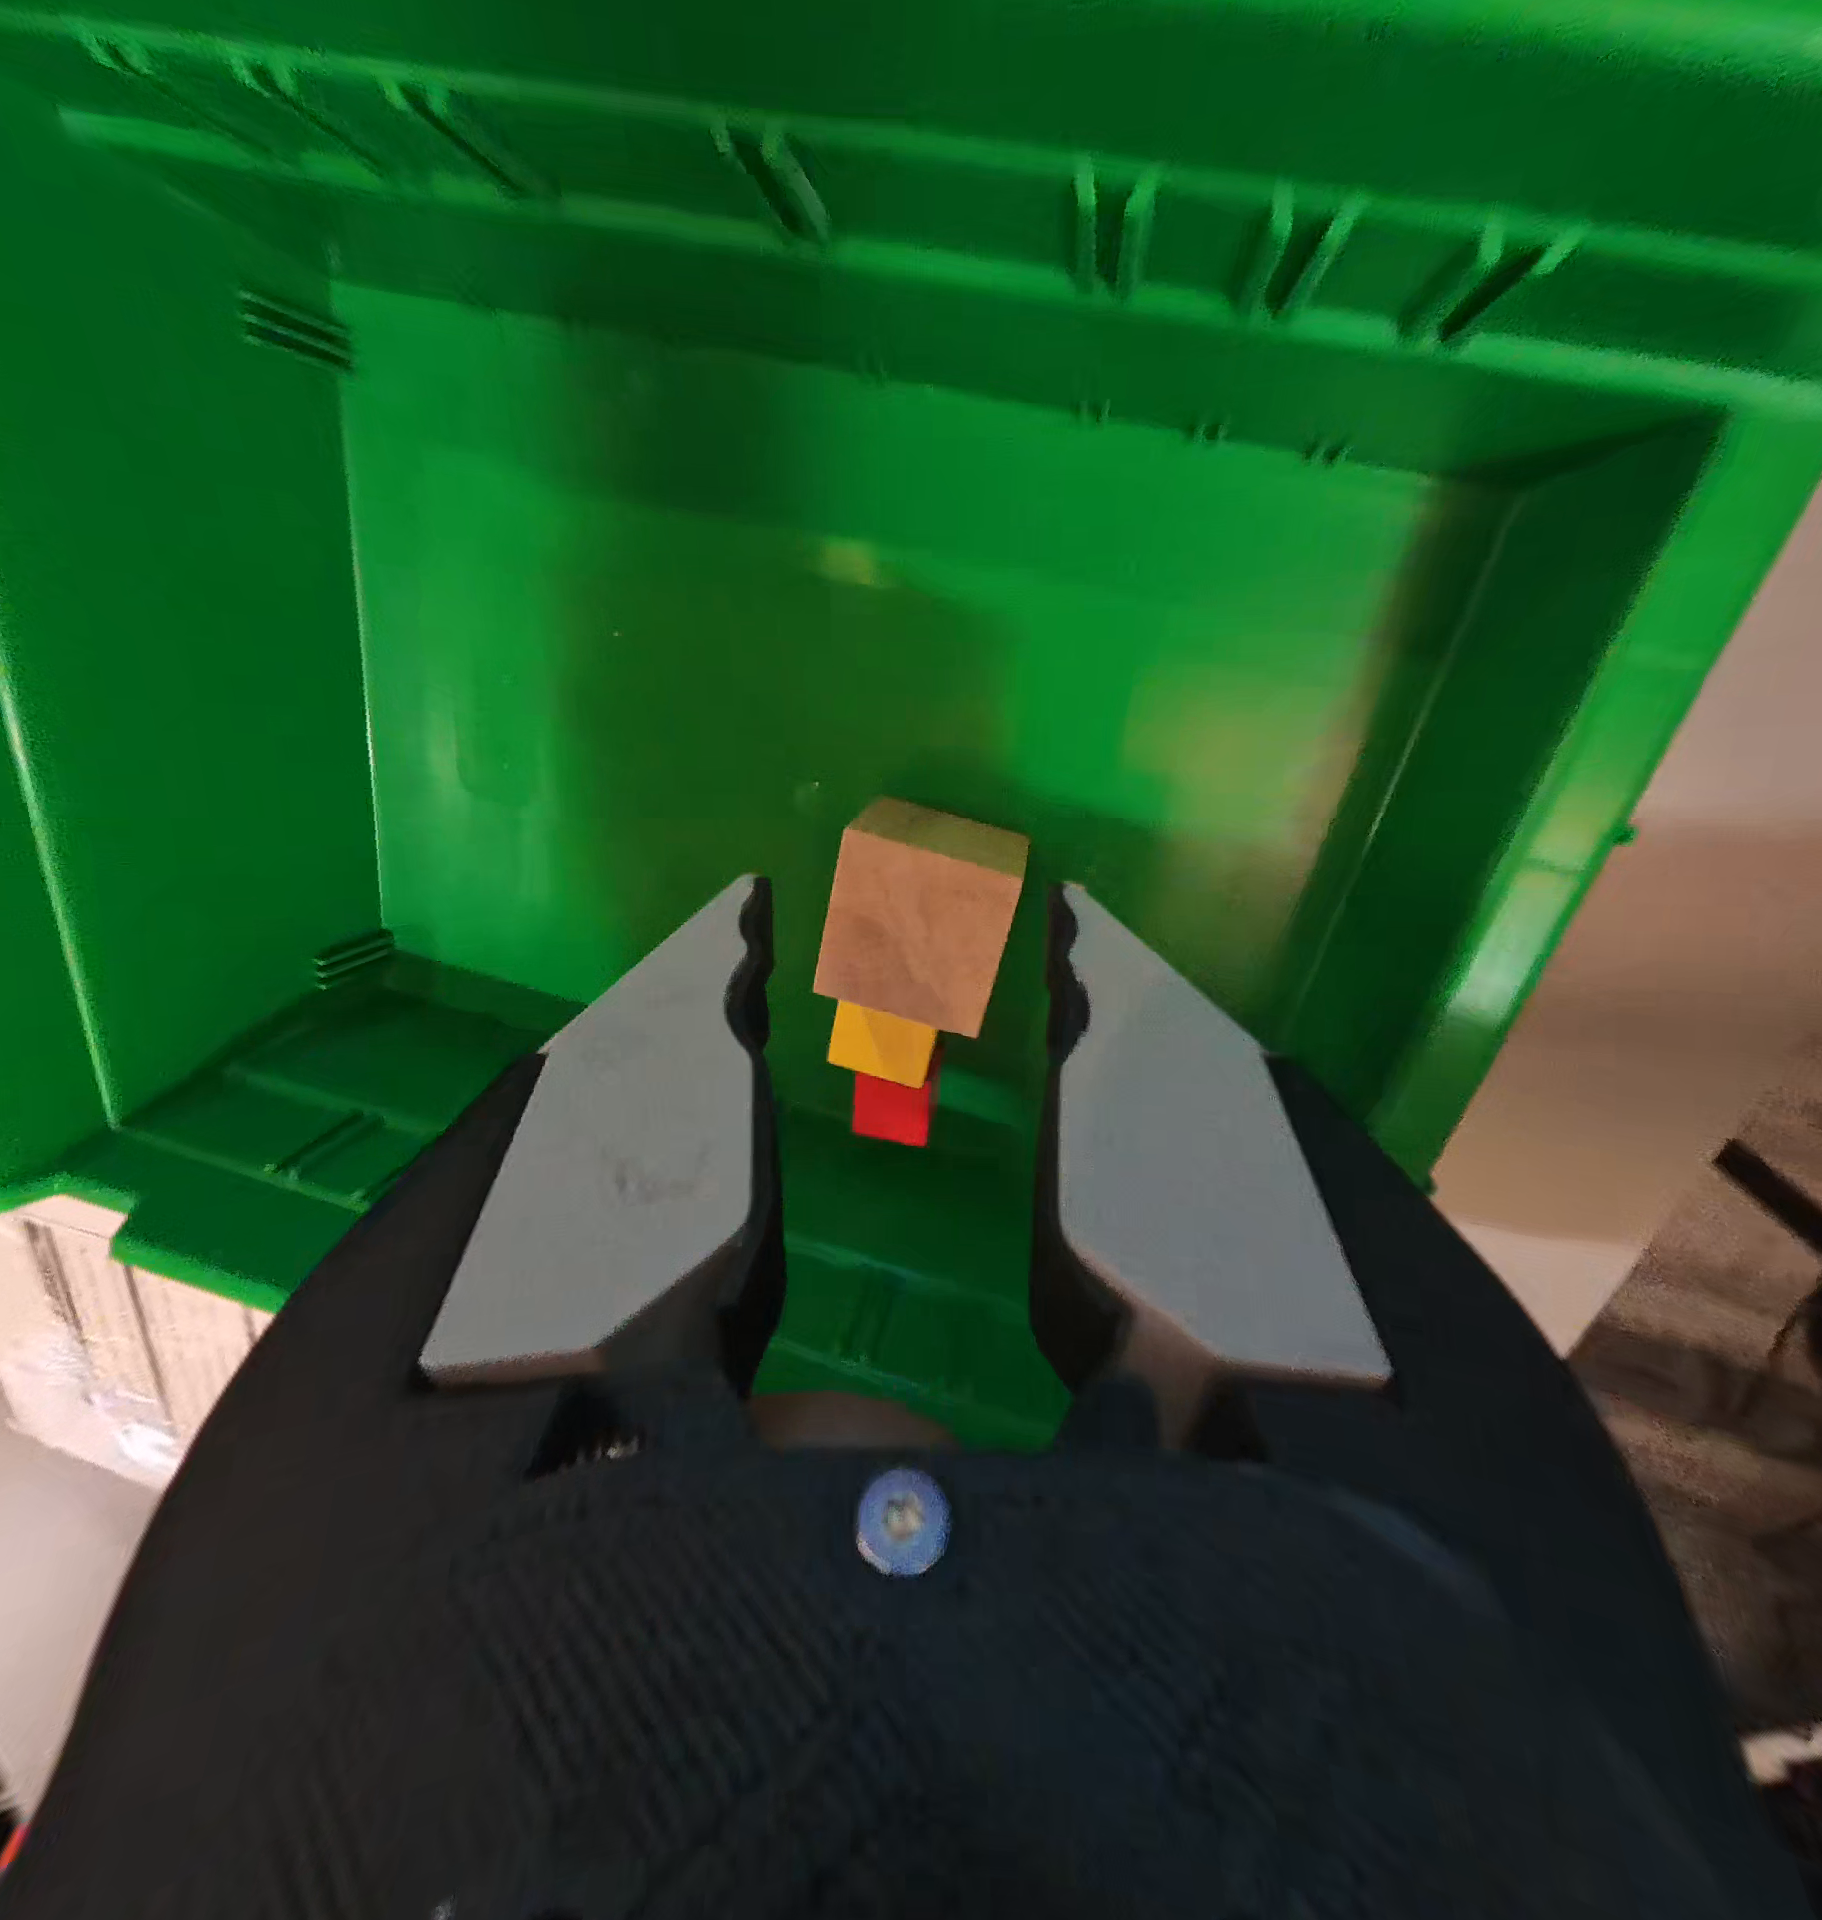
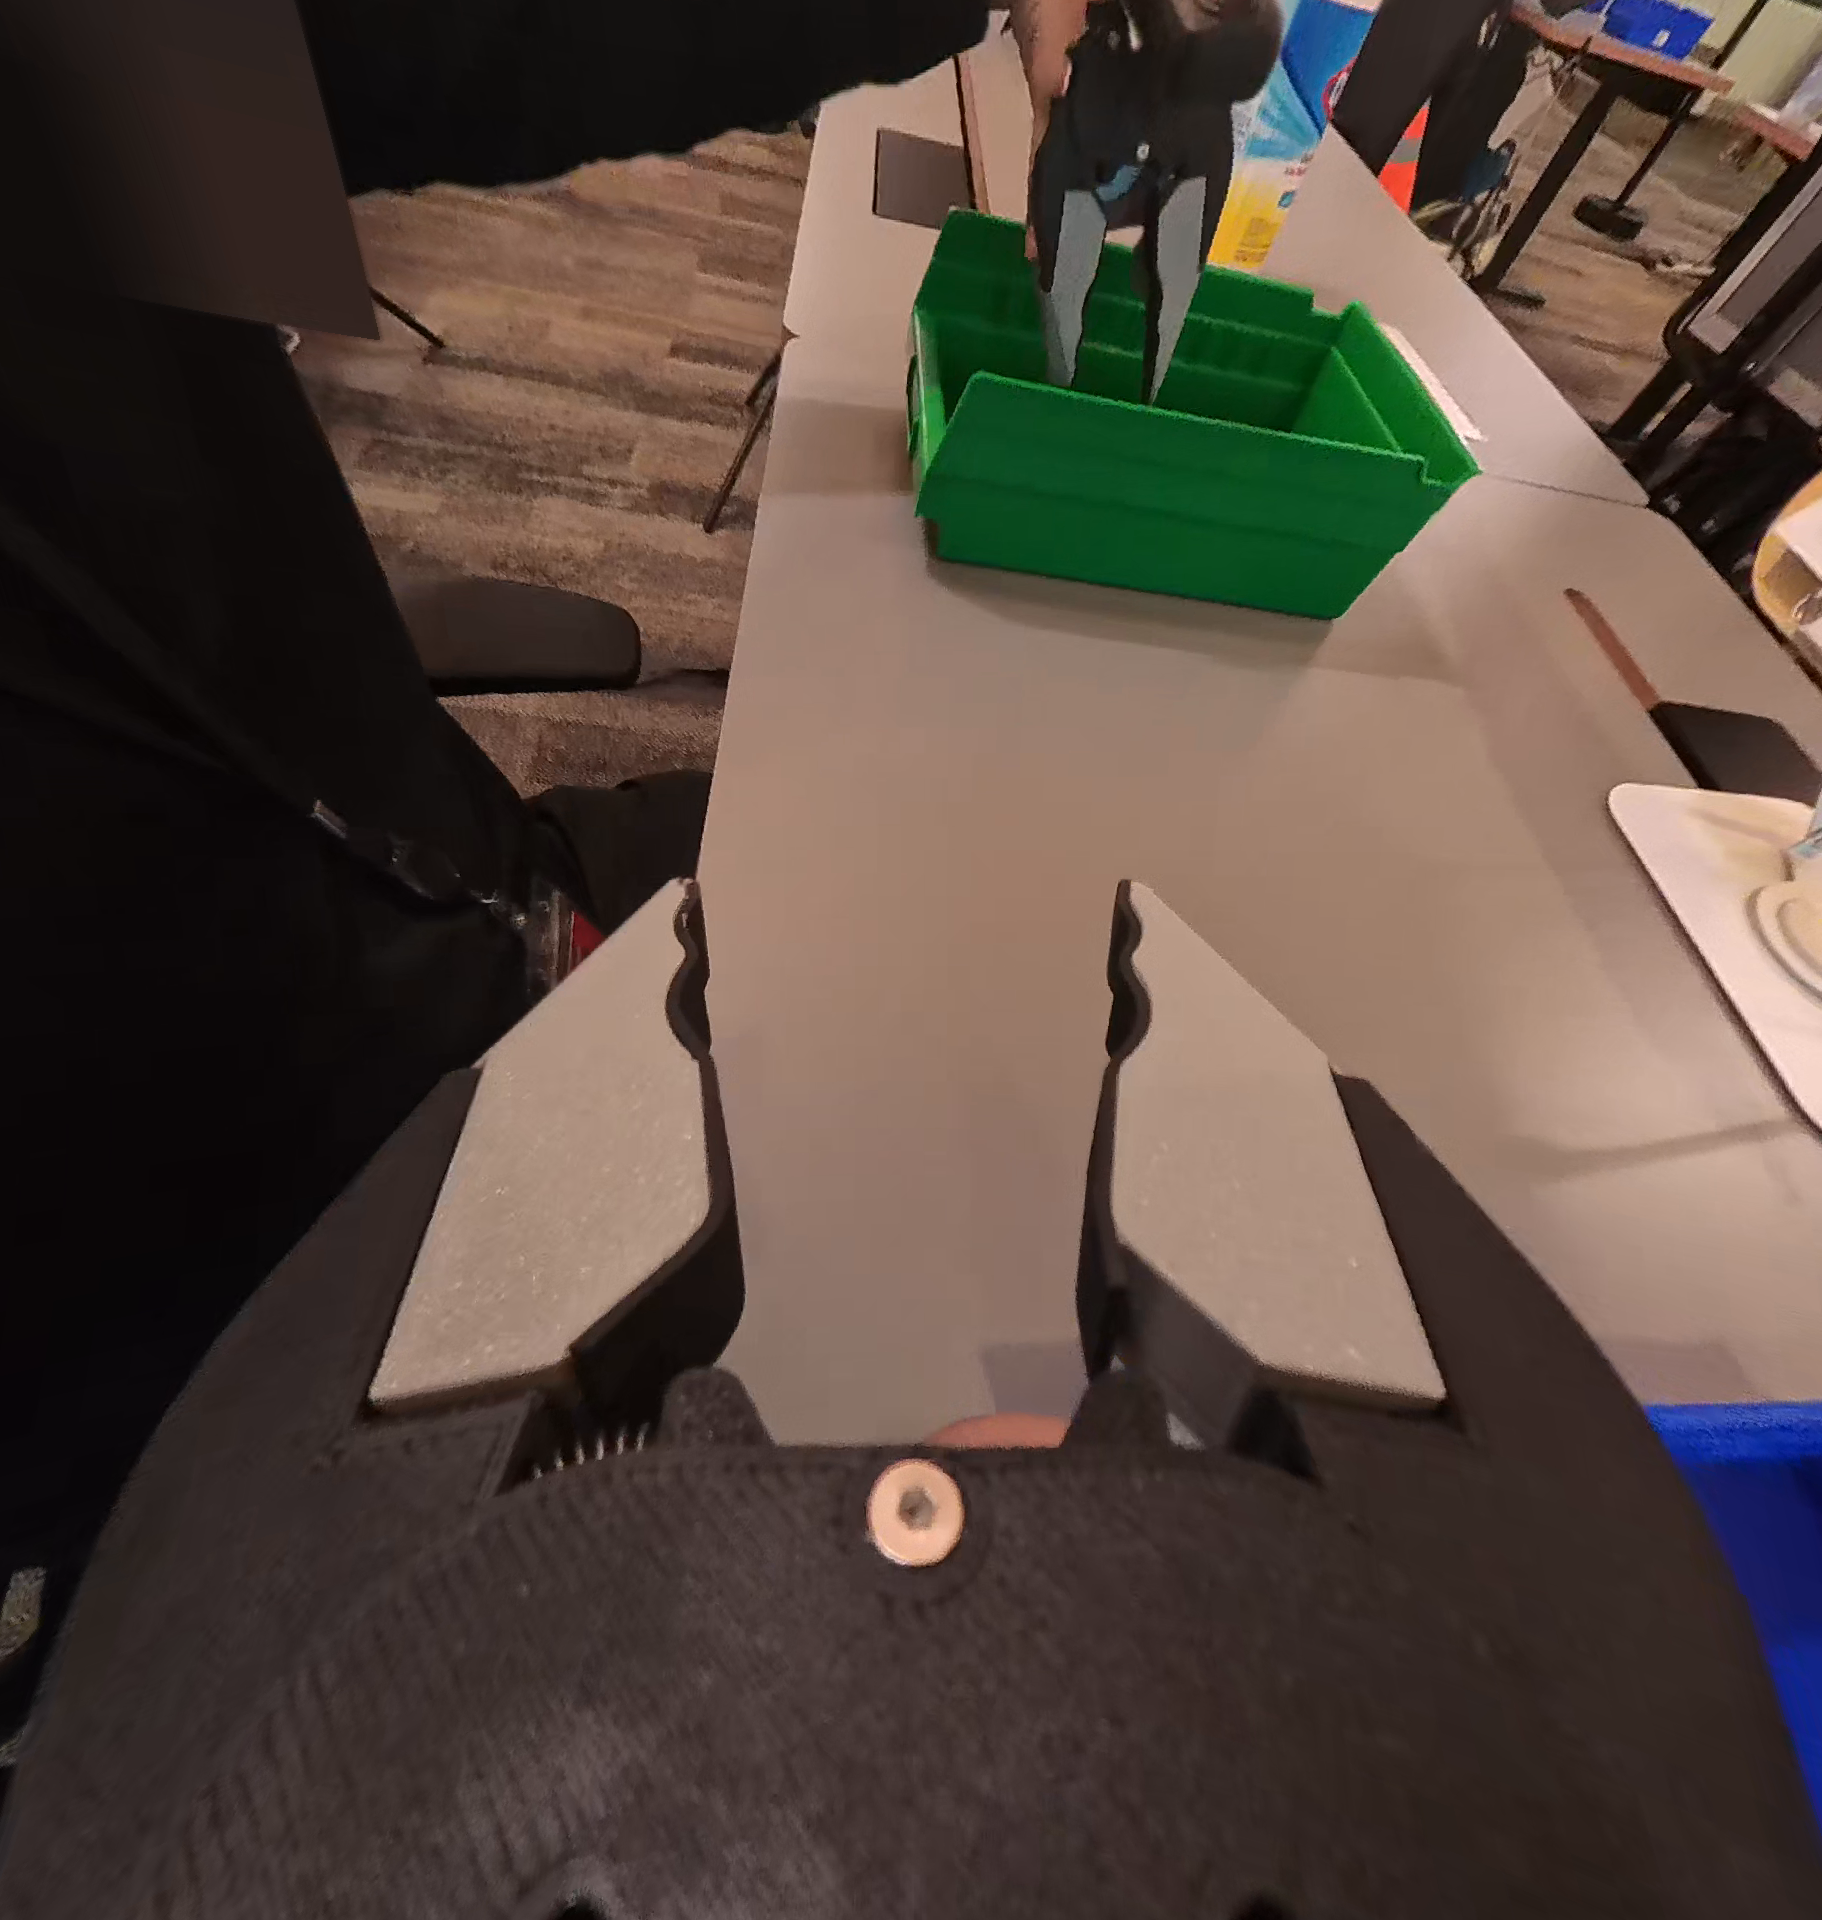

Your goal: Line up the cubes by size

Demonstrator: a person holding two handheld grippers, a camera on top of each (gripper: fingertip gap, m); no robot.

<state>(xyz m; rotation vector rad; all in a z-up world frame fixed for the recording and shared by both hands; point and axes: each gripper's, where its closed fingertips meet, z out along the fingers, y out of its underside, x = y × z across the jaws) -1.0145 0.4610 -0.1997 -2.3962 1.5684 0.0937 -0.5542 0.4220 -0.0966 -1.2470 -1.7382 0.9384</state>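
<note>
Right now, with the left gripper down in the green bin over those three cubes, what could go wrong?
1. The open left gripper straddles the wooden cube; closing off-centre might knock it into the yellow cube and red cube lined up tight beside it.
2. The green bin has tall walls, so a sideways move could catch a finger.
</note>
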